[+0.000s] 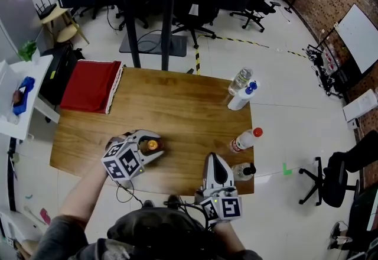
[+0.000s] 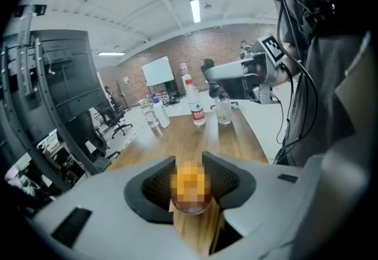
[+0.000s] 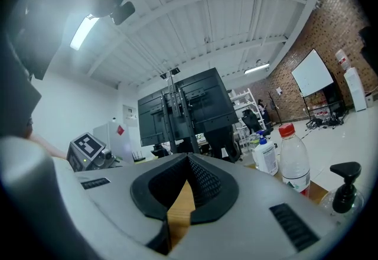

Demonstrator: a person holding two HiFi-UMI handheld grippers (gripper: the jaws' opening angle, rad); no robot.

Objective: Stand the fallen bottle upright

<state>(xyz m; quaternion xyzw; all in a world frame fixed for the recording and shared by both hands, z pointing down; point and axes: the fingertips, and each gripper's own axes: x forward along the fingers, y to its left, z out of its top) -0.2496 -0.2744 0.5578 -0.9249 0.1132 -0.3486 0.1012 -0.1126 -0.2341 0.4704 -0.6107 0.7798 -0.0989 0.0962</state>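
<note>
Head view: bottle in grasp, upright placement not confirmed

Left gripper point(image 1: 155, 148) is clamped on the orange-capped bottle point(image 2: 190, 189) by the near edge of the table point(image 1: 177, 99), left of its middle, cap uppermost. Judged: pick-up done, bottle close to vertical. Whether its base rests on the wood cannot be told. Left to do: seat it, let go, withdraw. Right gripper point(image 3: 188, 185) is closed on nothing, by the near edge.

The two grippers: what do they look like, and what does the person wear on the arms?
Both the left gripper and the right gripper have light-grey shells and black ribbed pads inside the tongs. Each carries a cube with black-and-white square markers. Thin black cables trail from them. The left sleeve is dark grey.
</note>
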